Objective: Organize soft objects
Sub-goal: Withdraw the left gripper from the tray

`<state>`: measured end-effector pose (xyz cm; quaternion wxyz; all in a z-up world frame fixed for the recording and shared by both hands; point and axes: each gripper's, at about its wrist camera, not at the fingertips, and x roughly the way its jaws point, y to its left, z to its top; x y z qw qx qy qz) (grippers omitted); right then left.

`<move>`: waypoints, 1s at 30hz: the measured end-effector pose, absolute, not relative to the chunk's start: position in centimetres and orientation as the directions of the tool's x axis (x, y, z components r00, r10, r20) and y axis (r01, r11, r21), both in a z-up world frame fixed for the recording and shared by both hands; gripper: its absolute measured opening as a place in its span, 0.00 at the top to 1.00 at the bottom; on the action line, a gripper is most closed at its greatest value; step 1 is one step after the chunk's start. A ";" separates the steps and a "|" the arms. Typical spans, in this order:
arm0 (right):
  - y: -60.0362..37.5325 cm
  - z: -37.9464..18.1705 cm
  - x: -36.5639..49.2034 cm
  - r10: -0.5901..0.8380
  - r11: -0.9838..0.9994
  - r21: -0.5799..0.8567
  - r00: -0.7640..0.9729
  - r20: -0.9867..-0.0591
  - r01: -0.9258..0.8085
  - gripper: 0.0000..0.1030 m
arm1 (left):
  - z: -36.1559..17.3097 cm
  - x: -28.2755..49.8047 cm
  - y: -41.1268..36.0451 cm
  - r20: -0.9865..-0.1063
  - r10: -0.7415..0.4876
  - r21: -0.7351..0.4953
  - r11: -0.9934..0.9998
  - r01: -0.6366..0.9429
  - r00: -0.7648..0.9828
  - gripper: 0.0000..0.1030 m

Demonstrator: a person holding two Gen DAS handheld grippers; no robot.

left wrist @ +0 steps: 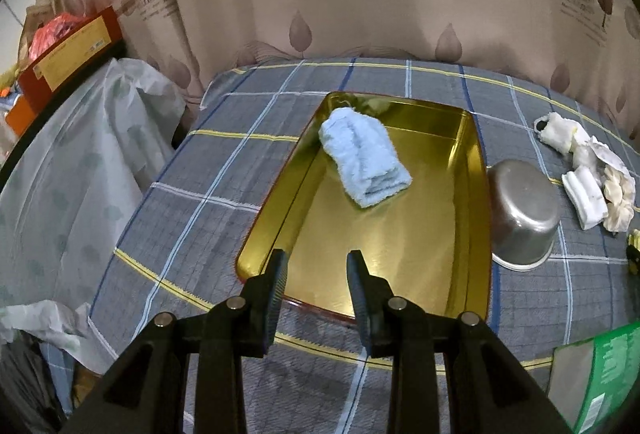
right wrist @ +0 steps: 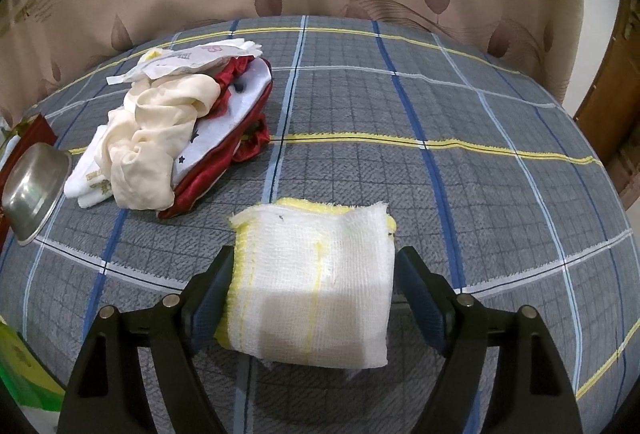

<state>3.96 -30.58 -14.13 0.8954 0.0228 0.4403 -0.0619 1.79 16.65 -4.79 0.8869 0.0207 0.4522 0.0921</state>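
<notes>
On the grey plaid tablecloth (left wrist: 208, 170), the shallow gold-coloured rectangular metal tray (left wrist: 400, 234) serves as landmark. The left gripper (left wrist: 316, 262) hovers over the tray's near end, fingers parted with nothing between them. Inside the tray, toward its far left, lies a rolled light-blue terry towel (left wrist: 364, 158). Just right of the tray, an upturned steel bowl (left wrist: 524, 210) rests touching its rim. Further right sits a heap of cream, white and red cloths (right wrist: 168, 134). Well right of the tray, the right gripper (right wrist: 312, 274) is spread wide around a folded white gauze cloth with yellow edging (right wrist: 316, 278); whether the pads press it, I cannot tell.
</notes>
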 end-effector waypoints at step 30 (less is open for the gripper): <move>-27.5 -7.9 3.6 -0.058 0.998 -0.024 0.599 -0.799 0.065 0.35 | -5.2 1.8 19.1 -0.813 0.191 0.081 0.973 -0.218 0.550 0.70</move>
